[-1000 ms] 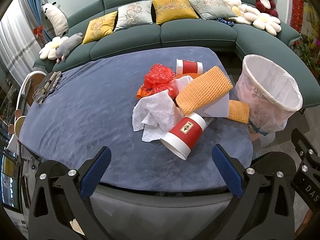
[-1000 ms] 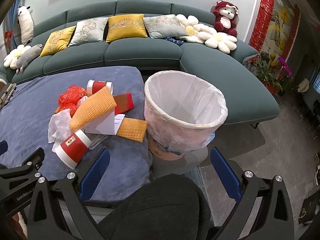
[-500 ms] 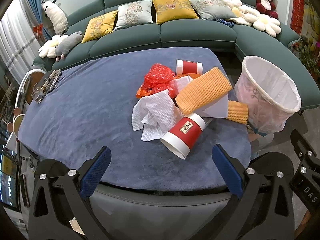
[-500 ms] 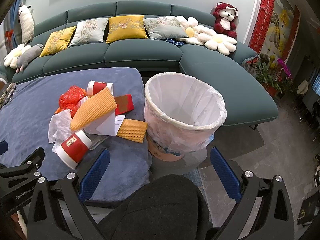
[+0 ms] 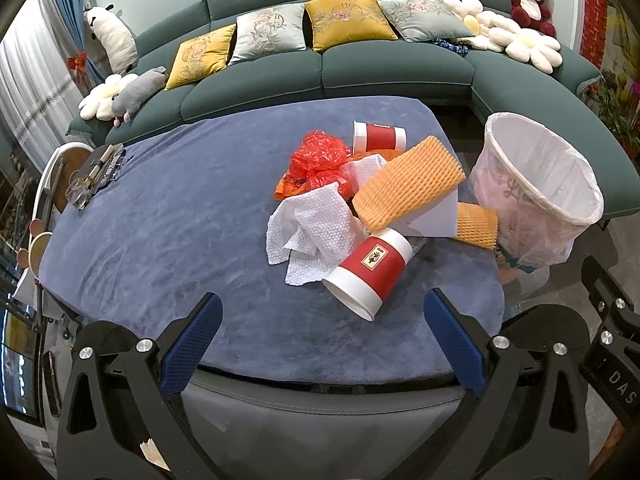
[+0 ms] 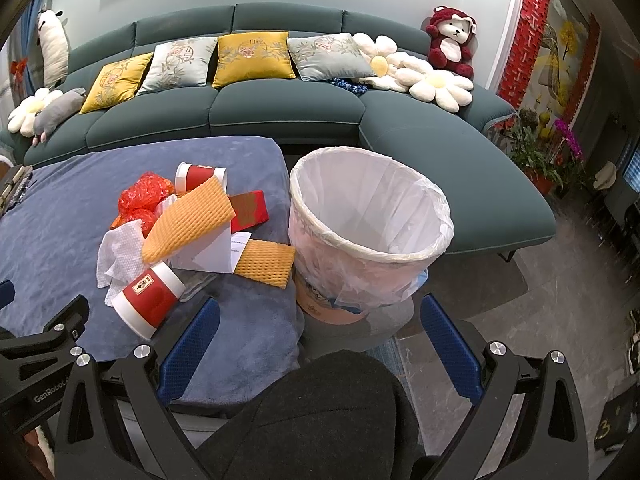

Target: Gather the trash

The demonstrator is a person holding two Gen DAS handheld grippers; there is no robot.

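Blue-covered table (image 5: pixel 168 216); trash pile (image 5: pixel 372 208), metal clip (image 5: pixel 94 178) on it.

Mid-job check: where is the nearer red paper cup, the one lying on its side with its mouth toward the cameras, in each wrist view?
Left wrist view: the red paper cup lies just right of centre, at the near end of the trash pile.
Right wrist view: same cup, lower left, on the blue table cover.
Shared landmark: the lined trash bin, to the cup's right in both.
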